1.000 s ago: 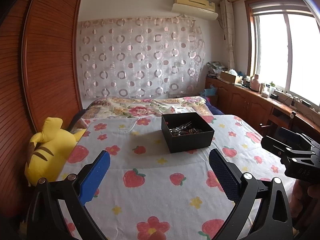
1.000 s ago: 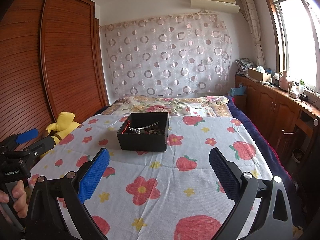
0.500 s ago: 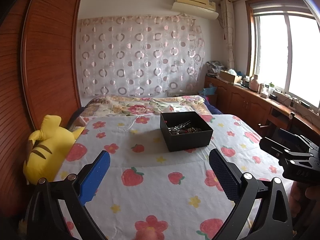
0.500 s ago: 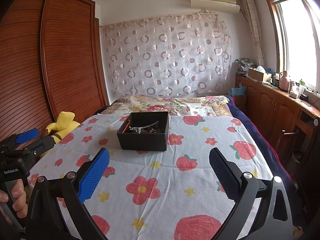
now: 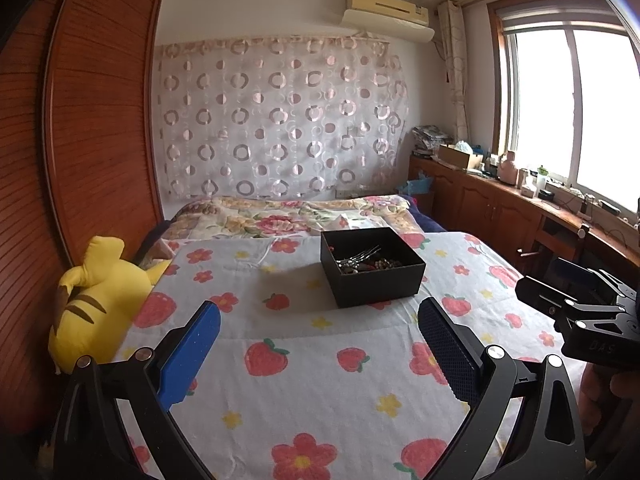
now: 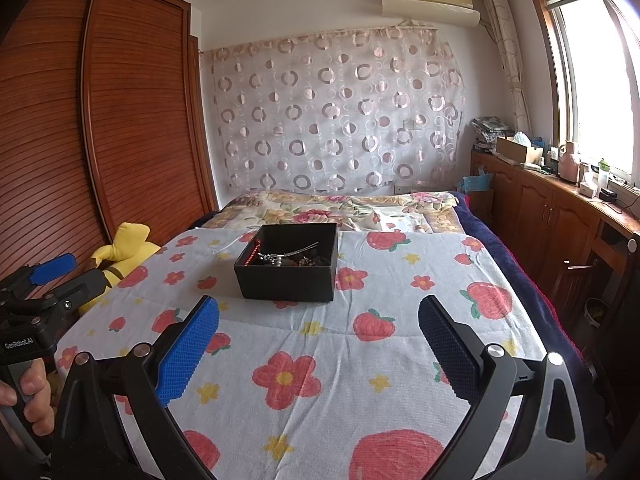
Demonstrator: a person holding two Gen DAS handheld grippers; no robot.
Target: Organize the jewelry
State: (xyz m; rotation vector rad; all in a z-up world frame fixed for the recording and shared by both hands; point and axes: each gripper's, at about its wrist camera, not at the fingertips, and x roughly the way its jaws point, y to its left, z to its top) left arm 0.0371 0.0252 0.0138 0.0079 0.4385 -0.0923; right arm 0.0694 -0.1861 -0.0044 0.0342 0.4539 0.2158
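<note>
A black open box (image 5: 372, 266) sits on the bed's flower-and-strawberry sheet; it also shows in the right wrist view (image 6: 290, 262). Inside lies a tangle of jewelry (image 5: 366, 262), with silver pieces, dark beads and a red cord (image 6: 256, 250). My left gripper (image 5: 320, 344) is open and empty, held well short of the box. My right gripper (image 6: 318, 340) is open and empty, also short of the box. Each gripper shows at the edge of the other's view: the right one (image 5: 580, 308), the left one (image 6: 44, 280).
A yellow plush toy (image 5: 96, 296) lies at the bed's left edge by a wooden wardrobe (image 6: 100, 128). A floral quilt (image 6: 332, 208) lies behind the box. Wooden cabinets (image 6: 552, 216) with clutter run under the window on the right.
The left wrist view has tilted slightly upward, so the box sits a little lower and nearer in it. The right gripper has barely moved. Both stay open.
</note>
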